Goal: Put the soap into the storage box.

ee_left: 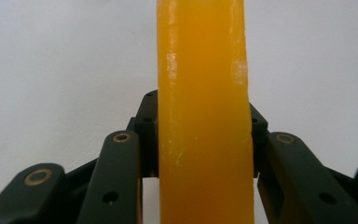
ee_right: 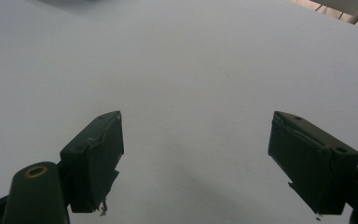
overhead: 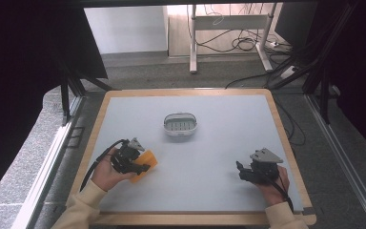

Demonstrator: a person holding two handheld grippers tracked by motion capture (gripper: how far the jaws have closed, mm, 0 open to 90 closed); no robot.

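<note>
This looks like a lab or recording room set up for data collection. A pale grey tabletop (overhead: 219,143) with a wooden edge stands on grey carpet floor (overhead: 138,71), flanked by black curtains (overhead: 24,71) hung on dark metal framing (overhead: 66,95). Behind it, loose cables (overhead: 238,43) and a power strip (overhead: 288,71) lie around the white legs of a desk (overhead: 193,43) beside a plain white wall (overhead: 124,28).
</note>
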